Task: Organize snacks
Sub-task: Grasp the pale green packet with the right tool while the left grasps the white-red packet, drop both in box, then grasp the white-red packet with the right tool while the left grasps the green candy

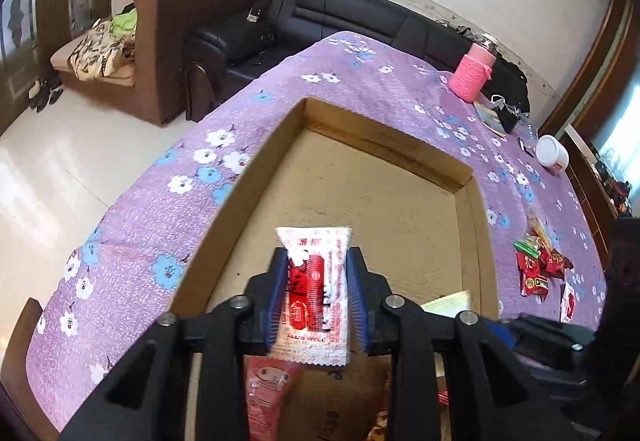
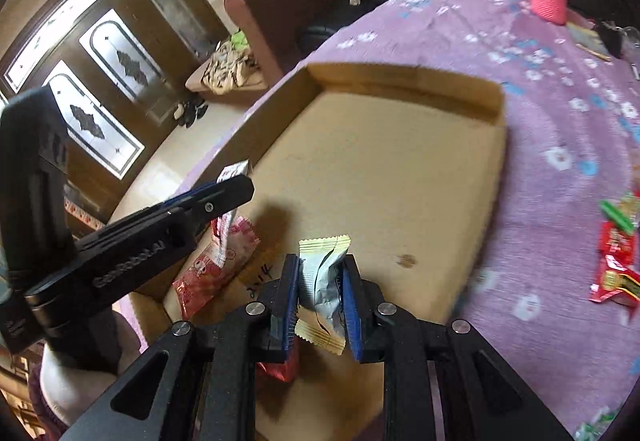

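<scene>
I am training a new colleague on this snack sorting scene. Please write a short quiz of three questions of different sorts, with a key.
1. True or false: the left gripper holds a red and white packet over the cardboard tray.
2. Multiple choice: the packet in the right gripper is (A) green, (B) pale yellow and grey, (C) pink.
3. Short answer: where do the loose red snacks still wait?

Key
1. True; the pads press on its sides.
2. B; it is the crumpled wrapper.
3. On the purple flowered cloth, beside the tray, not in it.
</scene>
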Available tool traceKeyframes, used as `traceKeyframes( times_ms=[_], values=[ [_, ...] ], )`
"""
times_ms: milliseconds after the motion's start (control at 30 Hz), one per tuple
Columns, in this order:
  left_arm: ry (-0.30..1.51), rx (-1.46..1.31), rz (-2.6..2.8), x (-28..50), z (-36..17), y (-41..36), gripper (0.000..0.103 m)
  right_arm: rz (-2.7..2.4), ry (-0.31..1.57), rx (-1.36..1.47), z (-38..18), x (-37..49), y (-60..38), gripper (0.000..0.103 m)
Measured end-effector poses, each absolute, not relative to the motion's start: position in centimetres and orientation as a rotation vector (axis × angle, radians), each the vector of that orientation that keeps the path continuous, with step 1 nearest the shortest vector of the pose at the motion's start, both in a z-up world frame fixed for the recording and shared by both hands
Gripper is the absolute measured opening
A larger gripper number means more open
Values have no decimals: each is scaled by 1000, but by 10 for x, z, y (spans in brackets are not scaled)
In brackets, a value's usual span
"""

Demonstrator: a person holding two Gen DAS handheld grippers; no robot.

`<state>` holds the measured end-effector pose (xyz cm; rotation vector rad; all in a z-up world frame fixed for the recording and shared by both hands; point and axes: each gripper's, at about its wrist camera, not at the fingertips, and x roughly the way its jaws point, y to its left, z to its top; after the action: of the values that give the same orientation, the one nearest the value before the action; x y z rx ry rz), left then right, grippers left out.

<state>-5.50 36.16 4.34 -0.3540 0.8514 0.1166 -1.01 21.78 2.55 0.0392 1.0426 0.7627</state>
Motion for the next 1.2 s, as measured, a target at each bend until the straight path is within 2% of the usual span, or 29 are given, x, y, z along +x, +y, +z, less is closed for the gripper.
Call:
traceKeyframes(
  times_ms=[100,167,200,300,433,600,900,1200],
  values=[
    [838,-366,100,-57,46,361,35,756,1035,30,21,-7,223,31],
    [830,-360,108,-59,50,357,46,745,1017,24,24,-9,222,46],
    [821,-355,112,-61,53,354,50,739,1005,30,28,-11,219,46],
    [781,-310,142,-73,69,341,52,717,965,56,41,-15,204,46],
    [693,-213,229,-96,97,317,76,666,900,90,58,-23,176,46],
    [623,-97,259,-115,123,279,78,600,830,113,74,-38,139,52],
    [590,13,199,-128,143,220,80,531,808,168,72,-55,81,52],
    [636,24,102,-119,137,186,81,412,797,257,64,-59,-3,52]
  ],
)
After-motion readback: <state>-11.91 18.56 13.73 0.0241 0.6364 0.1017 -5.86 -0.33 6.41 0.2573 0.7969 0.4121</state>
